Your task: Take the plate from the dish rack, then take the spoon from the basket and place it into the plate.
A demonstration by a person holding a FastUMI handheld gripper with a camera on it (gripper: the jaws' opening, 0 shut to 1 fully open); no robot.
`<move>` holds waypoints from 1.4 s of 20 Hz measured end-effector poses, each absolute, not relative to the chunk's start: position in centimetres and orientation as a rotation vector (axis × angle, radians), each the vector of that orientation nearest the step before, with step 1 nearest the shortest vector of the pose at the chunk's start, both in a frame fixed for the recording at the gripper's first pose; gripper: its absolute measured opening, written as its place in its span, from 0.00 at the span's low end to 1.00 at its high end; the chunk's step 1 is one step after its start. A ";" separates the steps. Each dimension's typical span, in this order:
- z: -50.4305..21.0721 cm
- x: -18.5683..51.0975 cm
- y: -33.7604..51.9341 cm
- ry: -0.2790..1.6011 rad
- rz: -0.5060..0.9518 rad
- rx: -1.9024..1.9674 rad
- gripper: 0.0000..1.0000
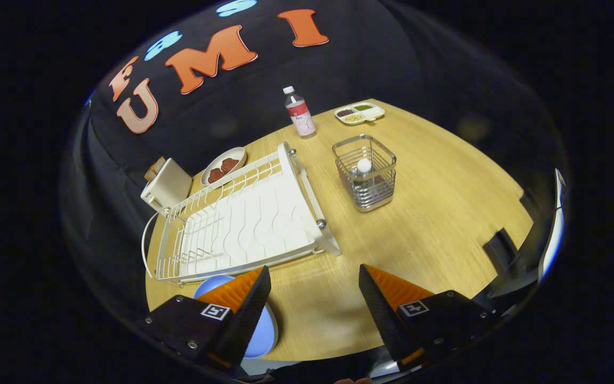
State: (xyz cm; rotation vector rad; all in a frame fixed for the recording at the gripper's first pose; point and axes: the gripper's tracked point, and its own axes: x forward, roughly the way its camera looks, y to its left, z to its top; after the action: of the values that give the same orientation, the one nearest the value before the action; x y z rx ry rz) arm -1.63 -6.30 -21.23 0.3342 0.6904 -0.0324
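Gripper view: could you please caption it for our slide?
Open gripper above table; blue plate by empty dish rack; spoon in basket ahead.

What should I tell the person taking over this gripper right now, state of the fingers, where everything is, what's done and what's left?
Gripper: fingers open and apart, holding nothing, above the wooden table.
Round light-blue plate: lies flat on the table, partly under the left finger, just in front of the white wire dish rack, whose slots hold no dishes.
Spoon: its white rounded end stands up in the square metal wire basket, beyond the fingers, right of the rack.
Done: plate out of the rack, judging by where it lies.
Left: reach to the basket, grip the spoon, carry it back, set it into the plate.
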 end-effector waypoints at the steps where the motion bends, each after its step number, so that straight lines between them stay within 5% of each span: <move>1: -20.7 -1.0 -7.2 0.669 -0.042 0.308 0.99; 14: -16.9 7.3 -13.3 0.389 -0.039 0.041 0.96; 22: -18.8 8.5 -13.0 0.388 0.035 -0.029 0.45; 25: -18.7 8.9 -13.6 0.377 0.025 -0.047 0.17; 28: -18.5 8.7 -14.1 0.382 0.011 -0.038 0.09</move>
State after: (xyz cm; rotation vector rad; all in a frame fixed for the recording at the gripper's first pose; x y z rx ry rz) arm 8.74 -14.13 -18.49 -0.0385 0.3816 0.0105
